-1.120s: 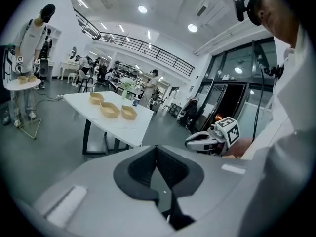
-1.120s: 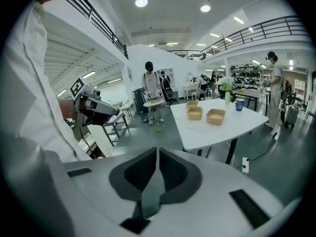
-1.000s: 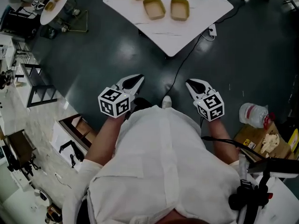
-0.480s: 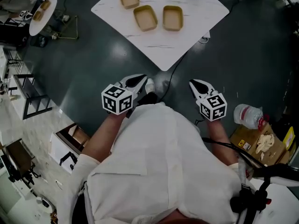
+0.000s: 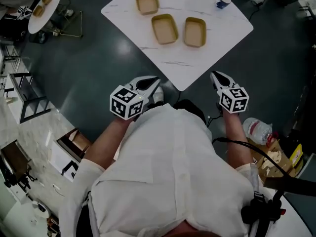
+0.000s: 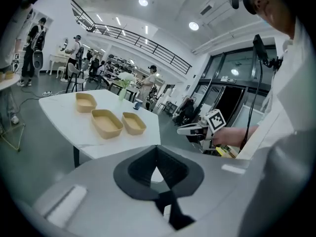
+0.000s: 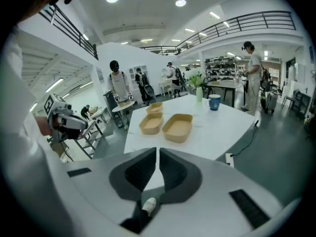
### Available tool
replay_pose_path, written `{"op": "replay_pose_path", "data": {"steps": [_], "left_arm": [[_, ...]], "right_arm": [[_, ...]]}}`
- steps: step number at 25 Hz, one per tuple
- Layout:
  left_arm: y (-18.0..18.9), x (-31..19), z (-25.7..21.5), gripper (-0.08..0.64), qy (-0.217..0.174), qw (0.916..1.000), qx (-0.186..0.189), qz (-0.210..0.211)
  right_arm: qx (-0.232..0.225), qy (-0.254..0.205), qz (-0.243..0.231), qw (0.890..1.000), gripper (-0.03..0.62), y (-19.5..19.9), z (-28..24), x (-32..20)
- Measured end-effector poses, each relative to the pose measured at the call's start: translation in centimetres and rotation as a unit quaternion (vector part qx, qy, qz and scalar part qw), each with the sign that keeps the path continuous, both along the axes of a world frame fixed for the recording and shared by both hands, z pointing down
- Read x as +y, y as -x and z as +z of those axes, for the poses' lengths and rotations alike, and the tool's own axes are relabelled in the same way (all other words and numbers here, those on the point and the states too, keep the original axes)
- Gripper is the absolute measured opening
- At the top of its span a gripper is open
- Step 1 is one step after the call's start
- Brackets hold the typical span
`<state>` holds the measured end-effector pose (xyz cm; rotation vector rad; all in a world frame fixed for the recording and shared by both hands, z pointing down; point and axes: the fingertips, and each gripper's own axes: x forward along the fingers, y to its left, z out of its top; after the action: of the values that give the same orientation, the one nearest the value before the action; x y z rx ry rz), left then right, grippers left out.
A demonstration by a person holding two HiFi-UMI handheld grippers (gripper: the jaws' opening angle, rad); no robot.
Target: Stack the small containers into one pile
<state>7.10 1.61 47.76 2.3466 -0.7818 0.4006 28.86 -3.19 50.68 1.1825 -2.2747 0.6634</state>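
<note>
Three small tan containers lie apart from one another on the white table (image 5: 217, 38): one at the far left (image 5: 147, 2), one in the middle (image 5: 164, 28), one on the right (image 5: 195, 32). They also show in the left gripper view, the nearest one (image 6: 133, 123), and in the right gripper view, the nearest one (image 7: 178, 127). My left gripper (image 5: 153, 80) hangs over the floor just short of the table's near corner, shut and empty. My right gripper (image 5: 215, 75) is level with it at the corner's right, also shut with nothing in it.
A blue cup (image 5: 223, 1) stands at the table's far right. A round side table (image 5: 43, 6) with items stands far left, beside metal racks (image 5: 27, 95). A plastic bottle (image 5: 256, 130) and a cardboard box (image 5: 269, 157) lie on the floor at right. People stand in the background.
The person has stepped toward the table, so its near corner now lies just ahead of both grippers. Both grippers stay shut and empty.
</note>
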Motion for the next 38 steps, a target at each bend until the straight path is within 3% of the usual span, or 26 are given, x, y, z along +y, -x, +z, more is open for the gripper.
{"op": "replay_pose_path", "data": {"steps": [6,11,15,21,26,33,38], "left_arm": [[3.0,-0.9,0.8,0.006,0.015,0.9987,-0.016,-0.047],[3.5,-1.9,0.0,0.006,0.021,0.9947,-0.027,-0.097],[3.7,-1.8,-1.2,0.006,0.02,0.9914,-0.045,-0.121],[4.8,-2.3,-1.2,0.006,0.023,0.9852,-0.061,-0.158],[5.0,-3.0,-0.8,0.006,0.028,0.9867,-0.07,-0.144],[7.3,-5.3,-1.8,0.006,0.017,0.9909,-0.071,-0.113],[9.7,-6.9,-2.0,0.006,0.014,0.9931,-0.064,-0.096]], "right_arm": [[-0.038,0.014,0.047,0.998,0.006,-0.2,2.2,-8.2],[-0.041,0.02,0.055,0.997,0.008,-0.5,4.4,-14.8],[-0.044,0.043,0.069,0.996,0.087,-0.8,7.0,-18.1],[-0.071,0.068,0.099,0.99,0.089,-1.0,10.0,-20.9],[-0.082,0.08,0.116,0.987,0.089,-0.6,11.2,-21.8],[-0.037,0.086,0.146,0.985,0.023,-1.1,11.8,-21.3],[-0.025,0.067,0.164,0.984,0.018,-1.6,10.7,-21.0]]}}
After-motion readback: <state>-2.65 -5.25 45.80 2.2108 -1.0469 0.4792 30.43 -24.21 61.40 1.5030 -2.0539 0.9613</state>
